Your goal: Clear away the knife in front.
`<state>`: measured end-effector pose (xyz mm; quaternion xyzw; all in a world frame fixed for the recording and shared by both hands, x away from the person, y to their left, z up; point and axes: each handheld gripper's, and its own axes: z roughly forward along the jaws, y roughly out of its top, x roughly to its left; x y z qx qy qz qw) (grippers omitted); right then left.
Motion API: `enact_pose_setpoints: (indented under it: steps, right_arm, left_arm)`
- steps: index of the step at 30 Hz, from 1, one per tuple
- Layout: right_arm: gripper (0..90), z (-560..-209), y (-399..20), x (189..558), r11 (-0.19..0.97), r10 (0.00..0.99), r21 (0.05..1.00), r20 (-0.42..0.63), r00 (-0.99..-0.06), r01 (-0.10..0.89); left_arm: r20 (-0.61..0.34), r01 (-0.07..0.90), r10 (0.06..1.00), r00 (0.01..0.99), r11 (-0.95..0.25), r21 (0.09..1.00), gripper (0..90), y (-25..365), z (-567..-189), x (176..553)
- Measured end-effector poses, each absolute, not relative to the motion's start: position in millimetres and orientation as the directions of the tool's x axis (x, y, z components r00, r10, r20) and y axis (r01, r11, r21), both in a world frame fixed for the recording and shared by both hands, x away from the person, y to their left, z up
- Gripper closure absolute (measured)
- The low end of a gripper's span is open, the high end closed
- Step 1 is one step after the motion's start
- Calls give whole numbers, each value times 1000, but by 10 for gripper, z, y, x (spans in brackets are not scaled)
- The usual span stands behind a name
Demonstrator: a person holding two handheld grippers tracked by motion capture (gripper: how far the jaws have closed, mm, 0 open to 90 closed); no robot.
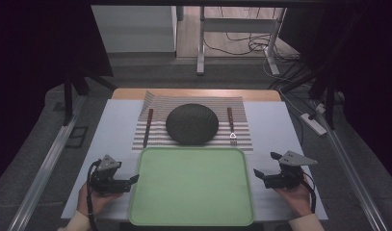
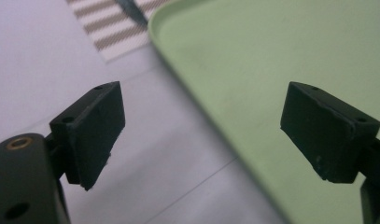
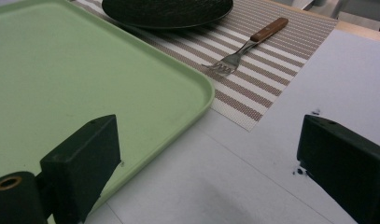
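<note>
Green and flat, the tray (image 1: 191,187) sits closest, right at the near edge of the table (image 1: 275,130). One gripper waits at each side of it. Both the left gripper (image 1: 134,179) and the right gripper (image 1: 257,173) have their jaws wide apart, and nothing is between them.

I think the tray could be hard to pick up. Its rim (image 2: 197,93) is low and lies flat on the table, so a jaw might slide over it. If one side lifts first, the tray could tip. A push forward could bump the dark plate (image 1: 192,123) on the striped mat (image 1: 241,134).

From the right gripper view, the fork (image 3: 246,46) shows up big, with its prongs near the tray corner (image 3: 204,88). Looking from the high view, you see a wooden-handled knife (image 1: 147,127) on the mat's other side.
</note>
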<state>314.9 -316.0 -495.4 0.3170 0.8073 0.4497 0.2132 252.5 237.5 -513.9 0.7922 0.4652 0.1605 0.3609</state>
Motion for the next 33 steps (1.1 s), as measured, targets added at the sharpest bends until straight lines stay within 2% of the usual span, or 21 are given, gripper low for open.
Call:
enact_pose_setpoints:
  steps: [11,18,23,33]
  right_arm:
    - [62,-4948,-3187,3080,399,699,857,-55,-713,326]
    - [67,-4950,-3140,3171,378,693,869,-38,-720,319]
    - [67,-4963,-3059,3243,404,673,861,-51,-738,310]
    - [67,-4973,-3063,3239,413,672,852,-46,-739,322]
  left_arm:
    - [-57,582,831,553,-336,741,142,2171,-4909,2841]
    - [-41,572,835,548,-338,747,152,2140,-4753,3014]
    - [-34,545,839,543,-322,774,161,2147,-4634,3148]
    - [-39,561,822,569,-353,748,146,2032,-4624,3577]
